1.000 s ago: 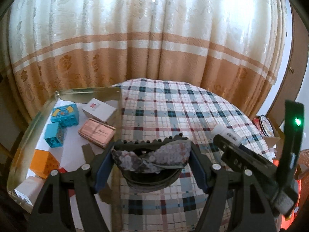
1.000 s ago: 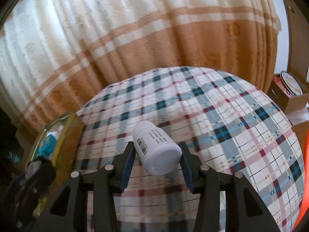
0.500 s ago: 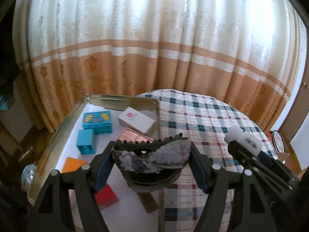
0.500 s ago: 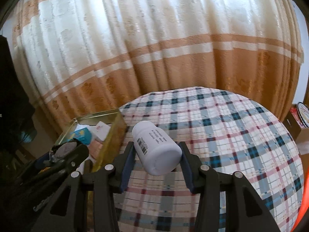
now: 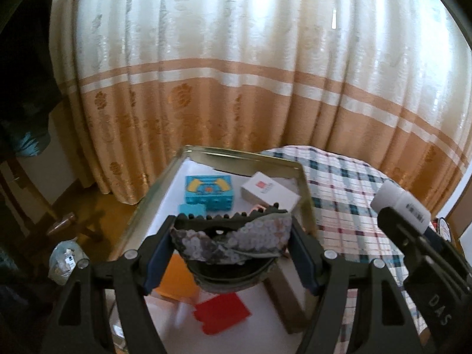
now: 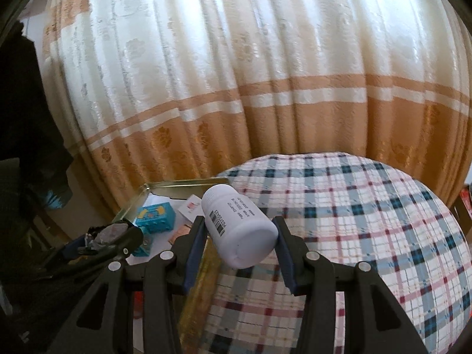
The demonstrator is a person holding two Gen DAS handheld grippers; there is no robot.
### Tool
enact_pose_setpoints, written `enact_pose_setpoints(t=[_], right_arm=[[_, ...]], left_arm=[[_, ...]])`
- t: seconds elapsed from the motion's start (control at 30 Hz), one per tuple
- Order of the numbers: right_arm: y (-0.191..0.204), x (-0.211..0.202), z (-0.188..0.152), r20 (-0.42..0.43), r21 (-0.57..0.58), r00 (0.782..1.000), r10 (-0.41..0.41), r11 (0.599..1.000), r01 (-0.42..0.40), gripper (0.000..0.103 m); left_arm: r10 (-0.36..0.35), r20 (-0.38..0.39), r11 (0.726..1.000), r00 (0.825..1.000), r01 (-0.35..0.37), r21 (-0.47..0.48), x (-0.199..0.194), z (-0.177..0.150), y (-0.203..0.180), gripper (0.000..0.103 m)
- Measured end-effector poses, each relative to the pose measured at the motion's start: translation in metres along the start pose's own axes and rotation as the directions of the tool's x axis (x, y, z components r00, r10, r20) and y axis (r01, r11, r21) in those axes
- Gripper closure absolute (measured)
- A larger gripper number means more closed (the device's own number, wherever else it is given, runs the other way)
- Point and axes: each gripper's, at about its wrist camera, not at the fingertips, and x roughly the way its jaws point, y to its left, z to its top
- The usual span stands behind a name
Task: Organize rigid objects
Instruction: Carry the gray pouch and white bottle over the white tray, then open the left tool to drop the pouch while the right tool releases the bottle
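Note:
My left gripper [image 5: 231, 249] is shut on a dark round hair clip covered in grey sequins [image 5: 236, 243] and holds it above the gold metal tray [image 5: 244, 157]. My right gripper [image 6: 240, 246] is shut on a white pill bottle [image 6: 239, 231], tilted, just right of the tray's right wall [image 6: 203, 268]. The bottle also shows at the right of the left wrist view [image 5: 401, 203]. The left gripper with the clip shows at the left of the right wrist view [image 6: 109, 237].
In the tray lie a blue box [image 5: 209, 191], a white box [image 5: 267, 191], a small blue block [image 5: 191, 208], an orange box [image 5: 175, 278] and a red piece [image 5: 222, 312]. The plaid-clothed round table [image 6: 368, 221] stretches right. A curtain [image 5: 236, 88] hangs behind.
Both grippers have moved left with their loads. The left one has gone from over the tablecloth to over the tray, and the bottle has come near the tray's right wall.

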Motion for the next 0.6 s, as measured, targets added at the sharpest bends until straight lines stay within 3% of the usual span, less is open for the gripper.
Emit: enact_pose_setpoints(t=[0.6], right_arm=[[0.039, 0.031, 0.009, -0.011, -0.067, 0.999, 0.032, 0.997, -0.033, 0.055]], left_arm=[[0.118, -0.022, 0.993, 0.993, -0.118, 0.000, 0.015, 0.005, 0.027, 0.031]])
